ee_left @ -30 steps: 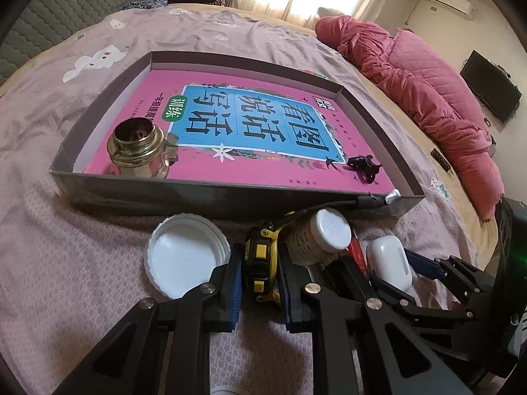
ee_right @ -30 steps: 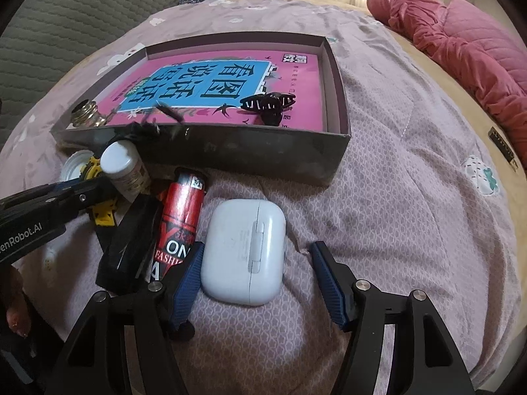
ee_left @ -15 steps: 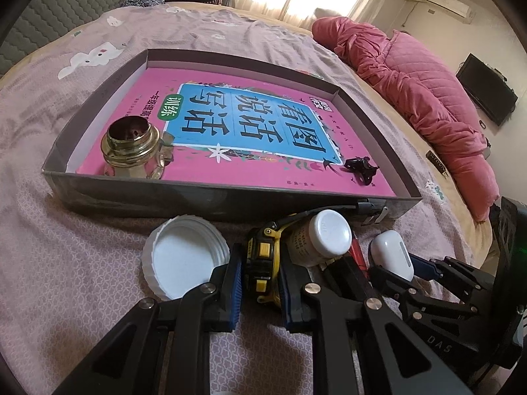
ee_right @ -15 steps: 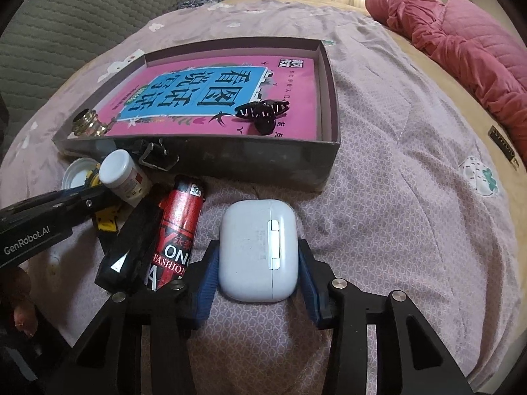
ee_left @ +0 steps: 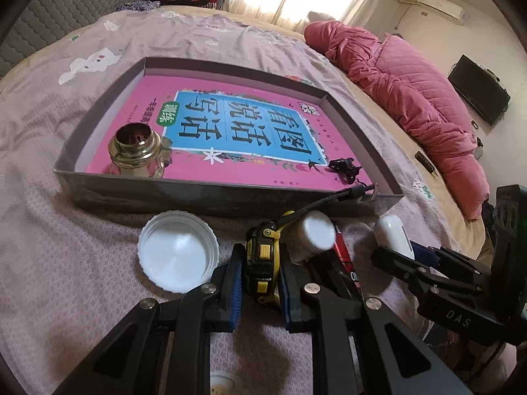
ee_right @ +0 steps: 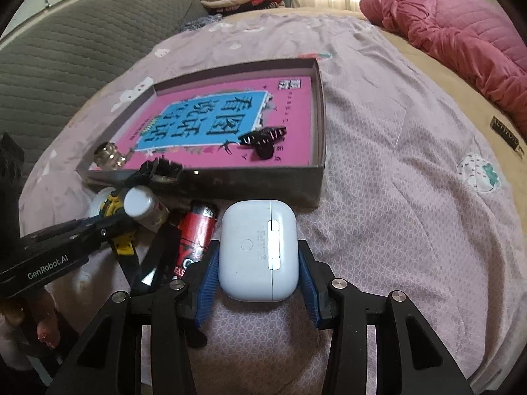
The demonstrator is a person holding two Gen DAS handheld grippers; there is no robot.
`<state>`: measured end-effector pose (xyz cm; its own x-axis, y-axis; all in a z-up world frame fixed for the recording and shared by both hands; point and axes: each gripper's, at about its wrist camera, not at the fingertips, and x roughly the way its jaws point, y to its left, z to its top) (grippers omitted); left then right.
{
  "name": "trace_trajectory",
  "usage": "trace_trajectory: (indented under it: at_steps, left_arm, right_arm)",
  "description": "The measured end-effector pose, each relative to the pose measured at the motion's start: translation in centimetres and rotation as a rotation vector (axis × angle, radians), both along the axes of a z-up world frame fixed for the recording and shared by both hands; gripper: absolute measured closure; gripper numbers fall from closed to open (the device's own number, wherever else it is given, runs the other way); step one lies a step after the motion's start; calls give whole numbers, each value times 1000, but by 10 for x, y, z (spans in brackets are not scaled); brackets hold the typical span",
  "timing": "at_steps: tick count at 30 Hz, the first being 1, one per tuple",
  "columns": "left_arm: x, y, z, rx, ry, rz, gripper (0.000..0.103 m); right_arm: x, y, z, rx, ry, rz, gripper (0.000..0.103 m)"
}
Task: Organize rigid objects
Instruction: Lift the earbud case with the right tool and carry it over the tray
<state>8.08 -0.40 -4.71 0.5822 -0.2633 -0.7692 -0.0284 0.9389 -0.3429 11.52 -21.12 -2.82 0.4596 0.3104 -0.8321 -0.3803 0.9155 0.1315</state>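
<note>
Two grippers, both clamped on stuff in front of the tray [ee_left: 230, 202].
Left view: left gripper [ee_left: 260, 279] pinches the yellow tape measure [ee_left: 263, 256]; its strap could snag the white bottle [ee_left: 316, 235]. Right view: right gripper [ee_right: 258, 268] squeezes the smooth earbud case [ee_right: 258, 250], which might slip. Readable: "GenRobot.AI", "DAS".
</note>
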Motion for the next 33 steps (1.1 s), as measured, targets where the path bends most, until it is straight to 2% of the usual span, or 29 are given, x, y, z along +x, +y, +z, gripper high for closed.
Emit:
trace_trajectory:
  at_steps: [17, 20, 24, 33]
  left_arm:
    - [-20, 10, 26, 17, -57, 49, 86]
    - [-22, 11, 29, 23, -62, 55, 86]
    - [-24, 13, 34, 30, -72, 61, 86]
    - [-27, 16, 45, 35, -101, 74, 86]
  right_arm:
    - [-5, -4, 18, 58, -40, 7, 57]
    - [-8, -1, 27, 77, -76, 25, 58]
    - [-15, 13, 40, 44, -161, 86, 58]
    - [-14, 20, 50, 80, -195, 105, 58]
